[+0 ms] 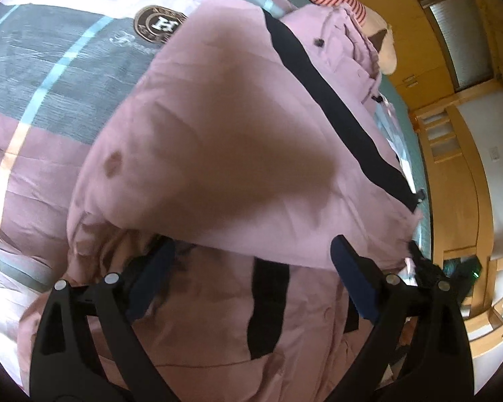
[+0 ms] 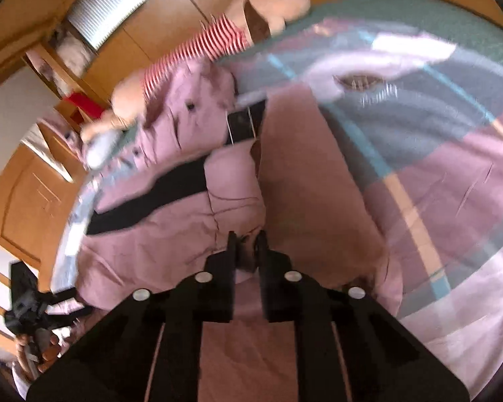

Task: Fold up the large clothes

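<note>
A large pink padded coat (image 1: 218, 154) with black stripes lies on a bed. A folded flap of it is raised close to the left wrist camera. My left gripper (image 1: 251, 254) is open, its blue-padded fingers (image 1: 352, 278) wide apart over the coat's lower part, holding nothing. In the right wrist view the coat (image 2: 171, 207) lies spread with a black band across it. My right gripper (image 2: 246, 239) is shut on a fold of the pink coat and lifts it a little. The right view is blurred by motion.
The bed cover (image 1: 50, 67) is grey, pink and white with blue lines and a round emblem (image 1: 159, 25). A plush toy in a red-striped shirt (image 2: 198, 50) lies at the bed's far edge. Wooden cupboards (image 1: 452, 134) stand beside the bed. The other gripper (image 2: 26, 305) shows at lower left.
</note>
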Tool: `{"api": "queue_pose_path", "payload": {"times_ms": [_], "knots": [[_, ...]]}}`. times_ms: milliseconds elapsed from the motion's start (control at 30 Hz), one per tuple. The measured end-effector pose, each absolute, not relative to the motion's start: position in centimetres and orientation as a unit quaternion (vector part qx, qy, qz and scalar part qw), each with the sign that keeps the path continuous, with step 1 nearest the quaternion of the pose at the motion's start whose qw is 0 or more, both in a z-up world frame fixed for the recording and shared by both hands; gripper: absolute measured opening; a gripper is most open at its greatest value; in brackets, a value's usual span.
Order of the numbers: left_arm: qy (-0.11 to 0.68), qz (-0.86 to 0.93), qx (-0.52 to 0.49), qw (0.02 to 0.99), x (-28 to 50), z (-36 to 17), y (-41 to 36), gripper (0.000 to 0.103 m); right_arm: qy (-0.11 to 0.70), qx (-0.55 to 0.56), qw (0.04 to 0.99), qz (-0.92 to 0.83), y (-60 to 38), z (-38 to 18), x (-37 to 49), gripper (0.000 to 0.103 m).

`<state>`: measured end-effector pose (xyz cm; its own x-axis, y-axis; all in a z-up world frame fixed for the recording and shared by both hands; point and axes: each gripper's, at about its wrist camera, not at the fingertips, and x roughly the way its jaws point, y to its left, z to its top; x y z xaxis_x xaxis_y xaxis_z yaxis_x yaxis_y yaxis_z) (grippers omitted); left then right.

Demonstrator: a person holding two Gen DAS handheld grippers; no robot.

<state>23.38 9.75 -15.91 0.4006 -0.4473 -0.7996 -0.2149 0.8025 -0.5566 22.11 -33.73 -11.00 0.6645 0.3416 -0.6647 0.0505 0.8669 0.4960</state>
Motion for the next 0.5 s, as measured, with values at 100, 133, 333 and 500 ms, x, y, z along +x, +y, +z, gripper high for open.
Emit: {"api": "queue_pose_path", "payload": {"times_ms": [100,133,333,500], "knots": [[0.528,-0.058,-0.311,0.788,23.5,-16.0,10.3,0.095,0.359,0.227,0.902,0.079,-33.6,-9.1,21.2,0.008],[0.527,-0.055,-0.315,0.787,23.6,-16.2,10.4,0.095,0.349,0.212,0.910,0.074,-33.2,-8.6,20.9,0.008],[0.526,-0.041,-0.294,0.797,23.8,-16.2,9.9,0.095,0.325,0.176,0.929,0.017,-34.6,-7.7,21.0,0.000],[0.533,-0.033,-0.248,0.808,23.9,-16.0,8.6,0.095,0.384,0.220,0.896,0.037,-35.4,-9.3,22.1,0.005]]}}
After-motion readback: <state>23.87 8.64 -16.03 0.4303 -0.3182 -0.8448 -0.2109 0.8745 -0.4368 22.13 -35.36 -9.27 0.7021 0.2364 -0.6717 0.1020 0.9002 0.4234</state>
